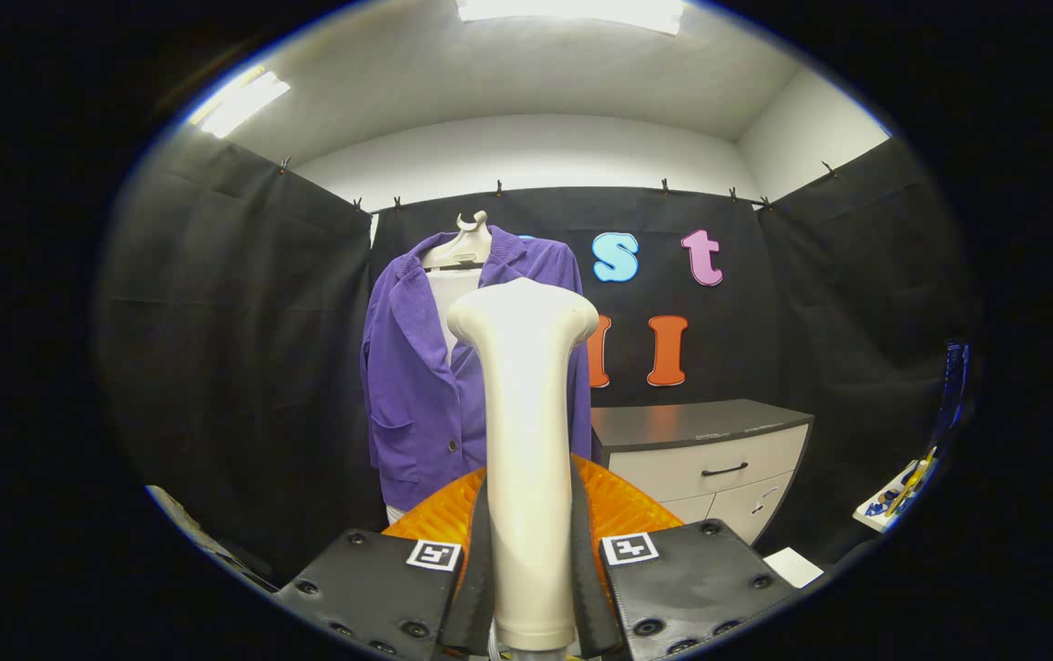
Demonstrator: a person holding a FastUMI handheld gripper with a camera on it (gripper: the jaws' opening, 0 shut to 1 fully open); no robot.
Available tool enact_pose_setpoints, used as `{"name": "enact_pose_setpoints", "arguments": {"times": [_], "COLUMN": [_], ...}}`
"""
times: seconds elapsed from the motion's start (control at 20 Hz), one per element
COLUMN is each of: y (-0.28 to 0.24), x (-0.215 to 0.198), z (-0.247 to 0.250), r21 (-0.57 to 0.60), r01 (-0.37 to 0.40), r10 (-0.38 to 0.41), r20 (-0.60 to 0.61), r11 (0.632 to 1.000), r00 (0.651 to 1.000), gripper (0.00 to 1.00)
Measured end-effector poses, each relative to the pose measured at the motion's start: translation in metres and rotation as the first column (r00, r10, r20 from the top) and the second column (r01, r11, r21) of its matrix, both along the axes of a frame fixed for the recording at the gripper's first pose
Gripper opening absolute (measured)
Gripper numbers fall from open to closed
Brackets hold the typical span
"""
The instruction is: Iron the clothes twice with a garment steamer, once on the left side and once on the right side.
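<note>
The purple jacket (434,386) hangs upright on a hanger (464,246) against the black cloth wall, straight ahead of the steamer (524,441) and slightly to its left, well apart from it. The gripper (526,588) is clamped on the steamer's handle, both fingers pressing its sides, head pointing up toward the jacket. A cabinet (705,459) stands just right of the jacket.

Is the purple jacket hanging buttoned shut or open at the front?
Partly open: the purple jacket hangs with lapels apart at the chest, white showing between. Lower down cannot tell; the steamer, clamped in the gripper, covers it.
</note>
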State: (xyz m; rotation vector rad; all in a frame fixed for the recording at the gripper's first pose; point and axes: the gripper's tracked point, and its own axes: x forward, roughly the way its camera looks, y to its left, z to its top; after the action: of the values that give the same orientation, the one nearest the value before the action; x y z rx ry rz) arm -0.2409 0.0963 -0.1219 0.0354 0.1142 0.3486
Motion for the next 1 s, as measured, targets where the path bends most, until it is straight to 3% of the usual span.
{"name": "enact_pose_setpoints", "arguments": {"times": [1.0], "y": [-0.042], "x": [0.004], "z": [-0.006], "r21": [0.034], "r01": [0.05], "r10": [-0.05], "r20": [-0.02], "r11": [0.998], "r00": [0.999], "gripper": [0.42]}}
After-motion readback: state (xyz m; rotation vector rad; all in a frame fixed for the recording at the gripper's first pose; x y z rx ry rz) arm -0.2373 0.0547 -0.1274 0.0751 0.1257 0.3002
